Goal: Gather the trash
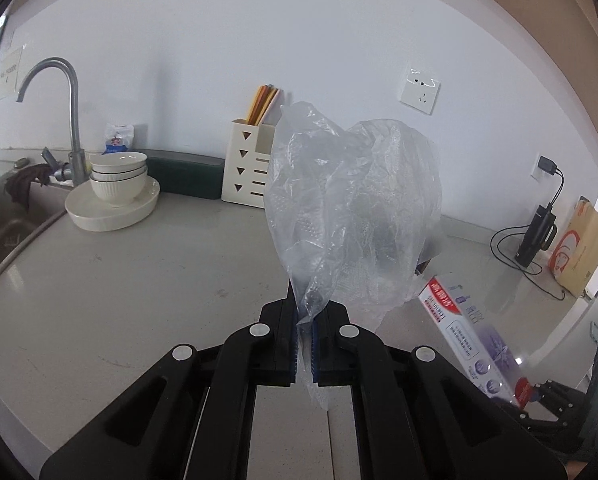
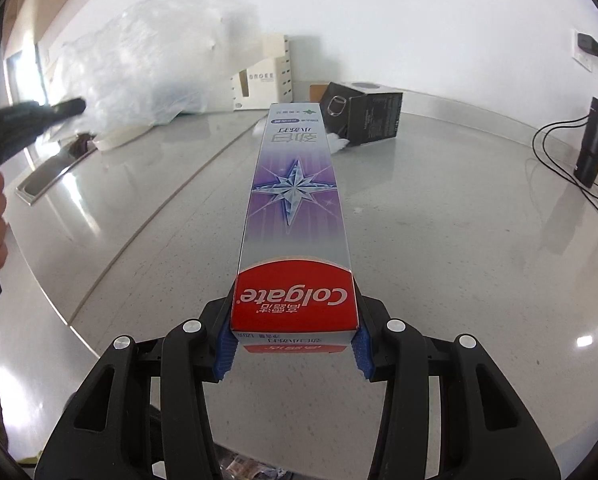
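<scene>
Crumpled clear plastic bag (image 1: 351, 208) pinched in left gripper (image 1: 305, 344); right gripper (image 2: 293, 344) clamps toothpaste box (image 2: 295, 216).

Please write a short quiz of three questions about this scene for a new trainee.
1. True or false: the left gripper is shut on the clear plastic bag.
2. What does the right gripper hold?
A. a bowl
B. the toothpaste box
C. a cup
3. Fill in: the stacked bowls stand on a white ____ beside the sink.

Key:
1. True
2. B
3. plate
</scene>
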